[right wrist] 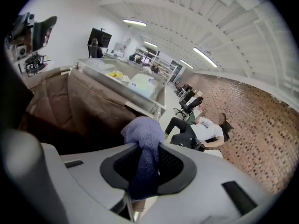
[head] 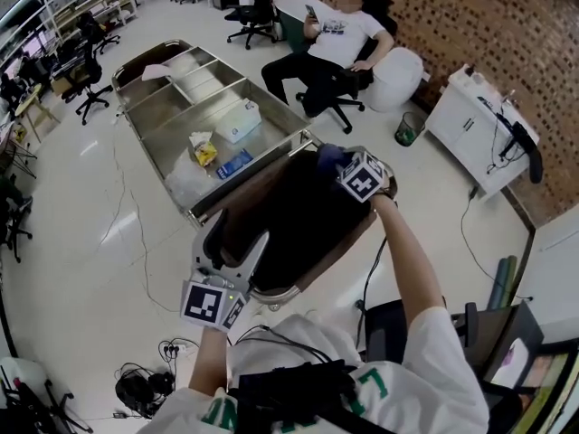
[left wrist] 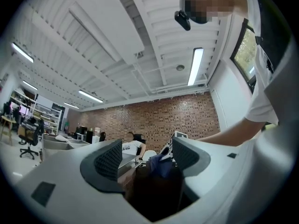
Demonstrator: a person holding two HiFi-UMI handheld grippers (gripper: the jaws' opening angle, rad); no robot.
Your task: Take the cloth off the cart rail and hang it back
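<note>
A small blue cloth [head: 328,155] is bunched between the pads of my right gripper [head: 338,162], which is shut on it at the near end of the steel cart [head: 159,130]. In the right gripper view the blue cloth [right wrist: 142,130] pokes up out of the closed right gripper [right wrist: 145,160]. A large dark brown cloth [head: 298,215] drapes over the cart's near rail, just below both grippers. My left gripper [head: 241,230] hovers over the brown cloth's left edge, open and holding nothing. Beyond the left gripper [left wrist: 147,155], its own view shows the brown cloth [left wrist: 154,190].
The cart's trays hold a white box [head: 240,120], a yellow packet [head: 204,150] and a blue packet [head: 234,163]. A person sits on an office chair [head: 336,43] beyond the cart. A white cabinet [head: 470,120] and a bin [head: 409,127] stand at the right. Cables [head: 145,387] lie on the floor at the lower left.
</note>
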